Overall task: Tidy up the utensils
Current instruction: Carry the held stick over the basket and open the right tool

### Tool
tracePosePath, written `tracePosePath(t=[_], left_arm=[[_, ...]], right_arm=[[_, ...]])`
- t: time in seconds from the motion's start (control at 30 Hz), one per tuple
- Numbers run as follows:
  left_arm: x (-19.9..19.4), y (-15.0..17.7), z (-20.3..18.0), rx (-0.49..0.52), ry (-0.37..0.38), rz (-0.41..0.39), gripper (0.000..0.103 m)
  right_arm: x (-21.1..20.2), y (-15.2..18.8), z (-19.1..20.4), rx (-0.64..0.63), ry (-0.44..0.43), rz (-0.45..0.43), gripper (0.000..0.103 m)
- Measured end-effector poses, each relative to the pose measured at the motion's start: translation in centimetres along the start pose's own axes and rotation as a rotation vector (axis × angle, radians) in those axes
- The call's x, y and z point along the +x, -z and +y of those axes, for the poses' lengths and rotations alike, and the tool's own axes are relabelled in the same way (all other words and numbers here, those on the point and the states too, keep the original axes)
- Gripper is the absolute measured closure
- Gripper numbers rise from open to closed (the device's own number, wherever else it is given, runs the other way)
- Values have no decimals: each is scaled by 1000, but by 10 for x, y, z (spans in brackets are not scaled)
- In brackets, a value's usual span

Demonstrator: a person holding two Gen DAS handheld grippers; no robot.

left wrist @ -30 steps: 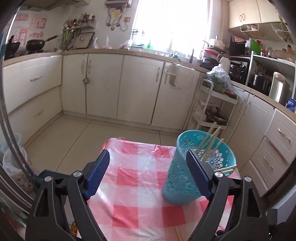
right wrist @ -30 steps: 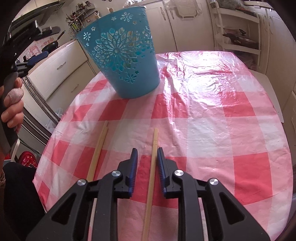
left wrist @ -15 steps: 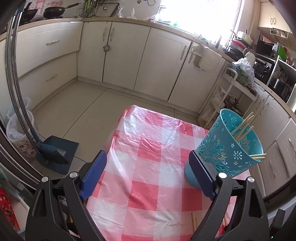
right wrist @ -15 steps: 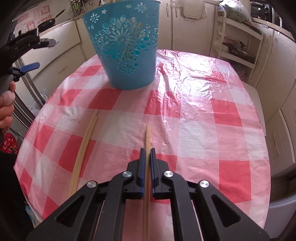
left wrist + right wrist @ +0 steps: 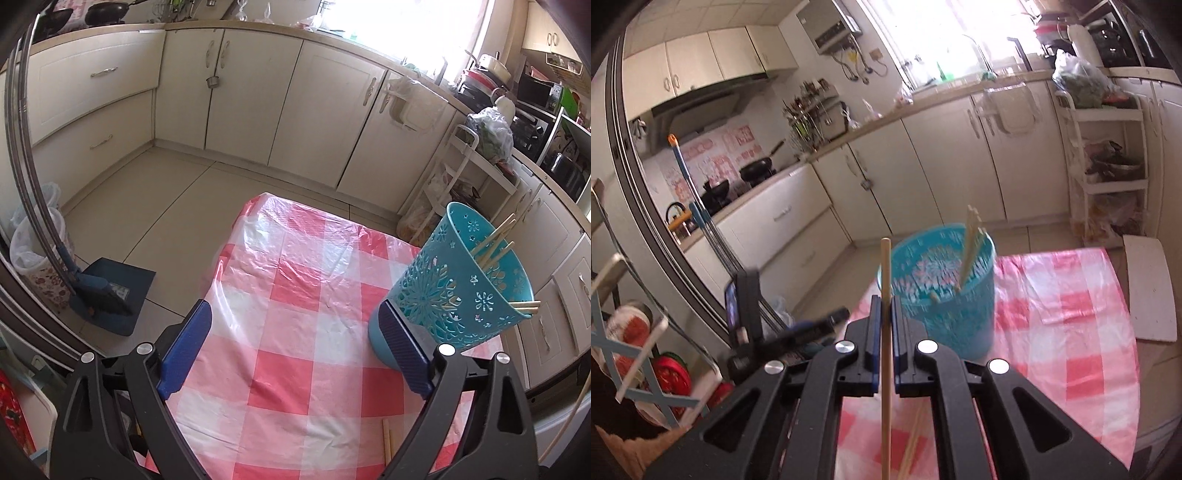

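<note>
- While the right tongs (image 5: 882, 310) pinch one chopstick (image 5: 885, 332) tight, it stands almost straight up between the blue pads.
- Its top end points to 12 o'clock. Its low end runs out of the right wrist view at 6 o'clock.
- Ahead of it, at about 1 o'clock, the blue basket (image 5: 945, 291) sits on the checked surface (image 5: 1071, 314). Some chopsticks already lean inside it.
- More loose sticks (image 5: 912, 443) lie on the cloth below the right tongs, at 6 o'clock.
- In the left wrist view, the left tongs (image 5: 295, 343) are wide open and hold nothing. The basket's foot is just beside their right pad, at about 3 o'clock. I cannot tell if they touch.
- That basket looks tilted in that view, but the round lens may be bending it.
- I think a chopstick is light, thin and stiff. It will not bend, but it can swing or slip if held near one end.
- Holding it near the middle looks best to me, so it stays steady.
- I think the basket is light too and has holes in its side. A stick dropped in hard could poke through a hole or tip it.
</note>
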State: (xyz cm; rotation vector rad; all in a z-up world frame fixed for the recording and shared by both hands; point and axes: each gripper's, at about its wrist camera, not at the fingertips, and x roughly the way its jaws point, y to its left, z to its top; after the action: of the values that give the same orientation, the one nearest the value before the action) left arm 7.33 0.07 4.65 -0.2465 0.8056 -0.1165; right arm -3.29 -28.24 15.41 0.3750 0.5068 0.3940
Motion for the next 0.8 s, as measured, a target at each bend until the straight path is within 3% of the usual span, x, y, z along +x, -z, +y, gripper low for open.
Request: tracePosePath(t=[0.2, 0.37, 0.5, 0.8], left_arm=[[-1, -3, 3, -21, 6, -4, 15], [-3, -5, 2, -15, -3, -15, 15], [-6, -7, -1, 5, -18, -24, 15], [-8, -5, -7, 37, -22, -20, 13]], right_arm=[[29, -64, 11, -13, 52, -181, 97], [63, -73, 11, -67, 246, -302, 97], [87, -57, 0, -77, 353, -289, 97], [99, -16, -15, -102, 364, -168, 96]])
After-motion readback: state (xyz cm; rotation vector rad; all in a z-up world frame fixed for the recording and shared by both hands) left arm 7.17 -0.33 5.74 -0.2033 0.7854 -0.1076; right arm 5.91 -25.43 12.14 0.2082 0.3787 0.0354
